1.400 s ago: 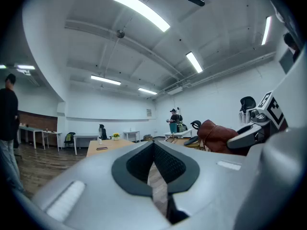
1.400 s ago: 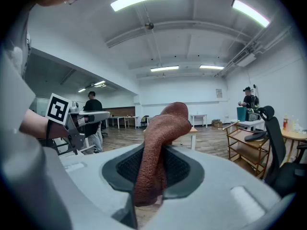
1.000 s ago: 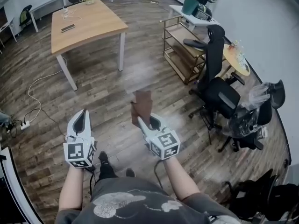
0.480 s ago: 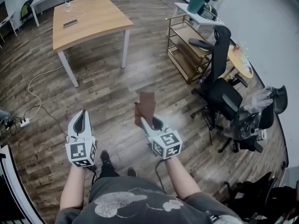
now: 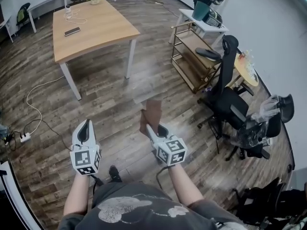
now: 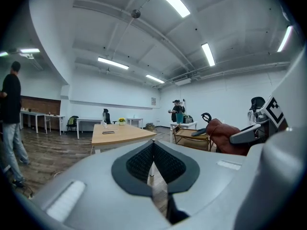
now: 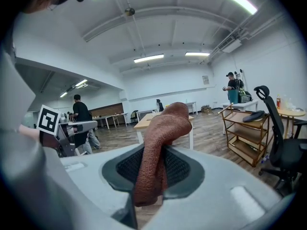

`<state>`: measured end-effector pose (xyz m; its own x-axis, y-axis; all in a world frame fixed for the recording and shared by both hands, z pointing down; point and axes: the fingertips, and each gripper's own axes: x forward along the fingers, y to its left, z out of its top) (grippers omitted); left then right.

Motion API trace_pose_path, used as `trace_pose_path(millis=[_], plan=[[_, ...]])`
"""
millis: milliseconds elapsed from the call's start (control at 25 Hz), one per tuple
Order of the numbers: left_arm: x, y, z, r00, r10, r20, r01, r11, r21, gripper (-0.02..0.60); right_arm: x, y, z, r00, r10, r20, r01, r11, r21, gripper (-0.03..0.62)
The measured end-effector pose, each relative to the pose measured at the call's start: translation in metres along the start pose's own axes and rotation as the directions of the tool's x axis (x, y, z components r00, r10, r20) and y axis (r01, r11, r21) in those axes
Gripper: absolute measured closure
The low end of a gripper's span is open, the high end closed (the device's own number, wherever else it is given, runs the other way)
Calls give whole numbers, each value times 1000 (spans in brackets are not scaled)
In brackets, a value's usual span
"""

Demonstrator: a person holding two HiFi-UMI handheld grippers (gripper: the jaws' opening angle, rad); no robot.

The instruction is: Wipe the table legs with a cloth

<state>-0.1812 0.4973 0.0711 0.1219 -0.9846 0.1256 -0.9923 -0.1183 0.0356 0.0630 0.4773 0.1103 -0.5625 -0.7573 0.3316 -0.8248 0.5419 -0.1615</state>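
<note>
A wooden table (image 5: 96, 25) with white legs (image 5: 129, 59) stands ahead on the wood floor, well away from both grippers. My right gripper (image 5: 152, 130) is shut on a brown cloth (image 5: 151, 112), which sticks up out of the jaws (image 7: 160, 147). My left gripper (image 5: 84, 128) is shut and holds nothing; its jaws meet in the left gripper view (image 6: 153, 152). The table (image 6: 120, 133) shows far off there, and also beyond the cloth in the right gripper view (image 7: 144, 122).
A gold wire shelf rack (image 5: 192, 56) and a black office chair (image 5: 228, 97) stand to the right. A white power cable (image 5: 36, 99) and strip (image 5: 21, 138) lie on the floor at left. A phone (image 5: 72, 31) lies on the table. A person (image 6: 12, 123) stands far left.
The view has moved forward a little toward the table. Both grippers keep their places before me, the right one still holding the cloth.
</note>
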Motion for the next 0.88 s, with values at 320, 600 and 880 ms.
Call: trace_pose_path(millis=[320,600,880], plan=[[34,36,-4,997,-73,-11,73,997,-19,563,41,16,-4,998,-58,-36,59,998,15,502],[71,42,-4,996,-84,-21,84,996,-25,563,65,-8,8,996,-85,-41,86,996,20,502],[128,31,-5,998,-46,-42,45,999,-26,563,118,-63,13,997,-49,-62,52,997,50,502]])
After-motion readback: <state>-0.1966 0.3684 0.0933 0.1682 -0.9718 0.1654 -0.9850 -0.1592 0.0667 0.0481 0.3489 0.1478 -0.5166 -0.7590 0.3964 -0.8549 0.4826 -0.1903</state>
